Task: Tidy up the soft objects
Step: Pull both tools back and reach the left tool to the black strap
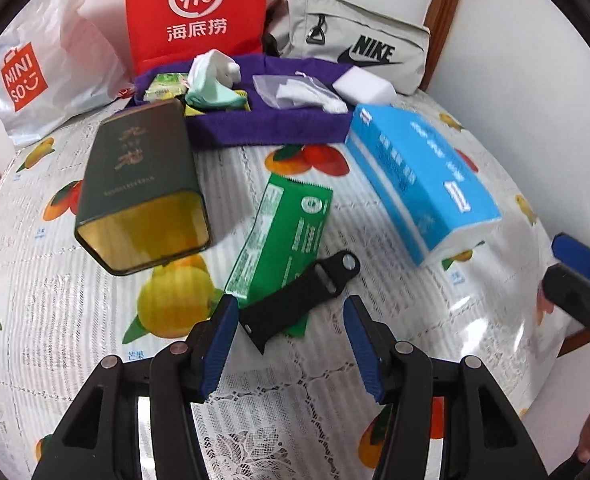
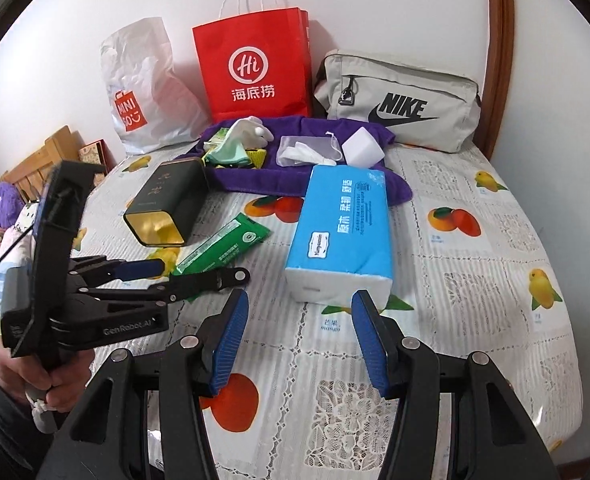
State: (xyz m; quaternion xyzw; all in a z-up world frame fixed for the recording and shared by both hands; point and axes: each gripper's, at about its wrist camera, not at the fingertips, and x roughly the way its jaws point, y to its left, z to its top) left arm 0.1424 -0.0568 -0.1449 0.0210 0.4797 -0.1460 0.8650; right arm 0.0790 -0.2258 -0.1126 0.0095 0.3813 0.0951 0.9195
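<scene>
A purple fabric tray (image 1: 255, 132) (image 2: 295, 184) at the back holds a mint cloth (image 1: 211, 92), a mesh pouch (image 1: 295, 92) and a white sponge block (image 1: 363, 86). A blue tissue pack (image 1: 419, 176) (image 2: 343, 232) lies on the table. A green wipes packet (image 1: 283, 232) (image 2: 223, 246) lies mid-table with a black strap (image 1: 299, 300) (image 2: 211, 282) across its near end. My left gripper (image 1: 291, 316) is open, its jaws on either side of the strap. My right gripper (image 2: 301, 312) is open, just before the tissue pack.
A dark green tin (image 1: 139, 188) (image 2: 167, 204) lies on its side, open end toward me. A red paper bag (image 2: 255, 64), a white Miniso bag (image 2: 143, 92) and a grey Nike bag (image 2: 399, 100) stand along the wall. The table drops off at right.
</scene>
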